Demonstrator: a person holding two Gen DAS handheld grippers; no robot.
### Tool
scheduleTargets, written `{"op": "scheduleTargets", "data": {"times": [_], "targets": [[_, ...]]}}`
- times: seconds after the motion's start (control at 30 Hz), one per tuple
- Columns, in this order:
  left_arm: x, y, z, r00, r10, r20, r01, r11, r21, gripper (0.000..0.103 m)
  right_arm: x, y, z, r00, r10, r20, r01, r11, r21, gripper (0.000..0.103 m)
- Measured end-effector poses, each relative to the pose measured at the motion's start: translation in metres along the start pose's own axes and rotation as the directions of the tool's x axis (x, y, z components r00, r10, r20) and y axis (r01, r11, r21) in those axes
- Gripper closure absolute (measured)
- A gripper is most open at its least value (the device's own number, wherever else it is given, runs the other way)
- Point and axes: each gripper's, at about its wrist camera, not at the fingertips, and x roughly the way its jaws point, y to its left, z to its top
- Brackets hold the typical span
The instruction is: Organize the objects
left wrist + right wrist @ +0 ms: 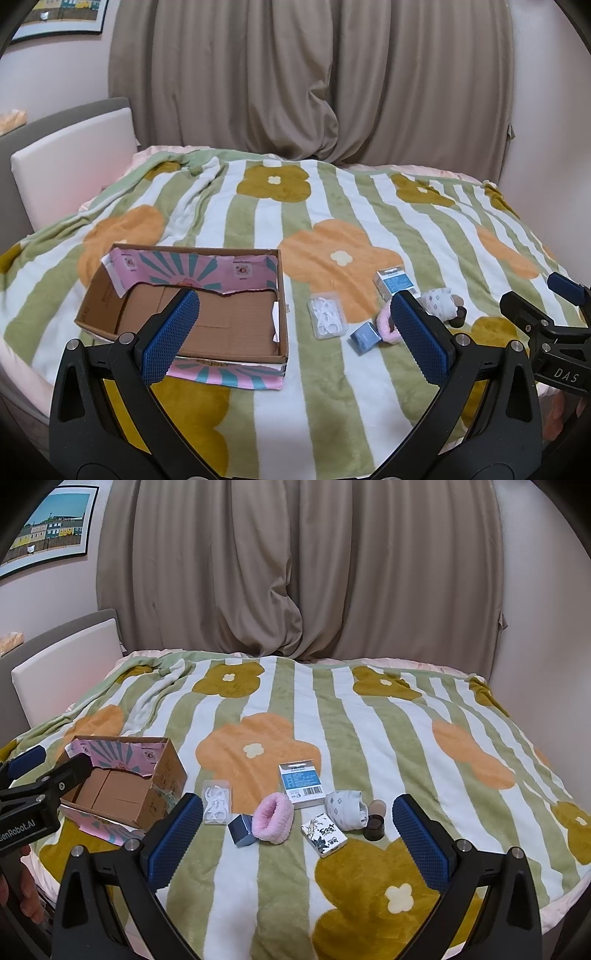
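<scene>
An open, empty cardboard box (207,317) (122,790) with pink lining lies on the flowered blanket at the left. To its right lie a clear case of white floss picks (327,319) (217,806), a small blue box (365,336) (242,829), a pink scrunchie (386,323) (273,818), a blue-and-white carton (395,282) (301,781), a rolled white sock (439,302) (345,808), a dark jar (375,825) and a patterned card pack (324,834). My left gripper (295,332) is open and empty above the box's near edge. My right gripper (299,845) is open and empty above the small objects.
The blanket (406,738) covers a bed whose near edge curves below the grippers. A white headboard panel (74,162) stands at the left. Brown curtains (295,568) hang behind the bed. A framed picture (48,528) hangs on the left wall.
</scene>
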Motion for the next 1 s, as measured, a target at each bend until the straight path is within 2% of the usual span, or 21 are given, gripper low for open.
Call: {"op": "scheduleTargets", "data": {"times": [0.53, 1.0], "targets": [[0.010, -0.019, -0.003, 0.999, -0.023, -0.028, 0.023, 1.000, 0.013, 0.000, 0.004, -0.019, 0.002, 1.000, -0.007, -0.012, 0.006, 1.000, -0.010, 0.000], [0.044, -0.073, -0.024, 0.990, -0.089, -0.109, 0.098, 0.992, 0.081, 0.000, 0.028, -0.064, -0.017, 0.996, 0.001, -0.085, 0.002, 0.999, 0.040, 0.000]]}}
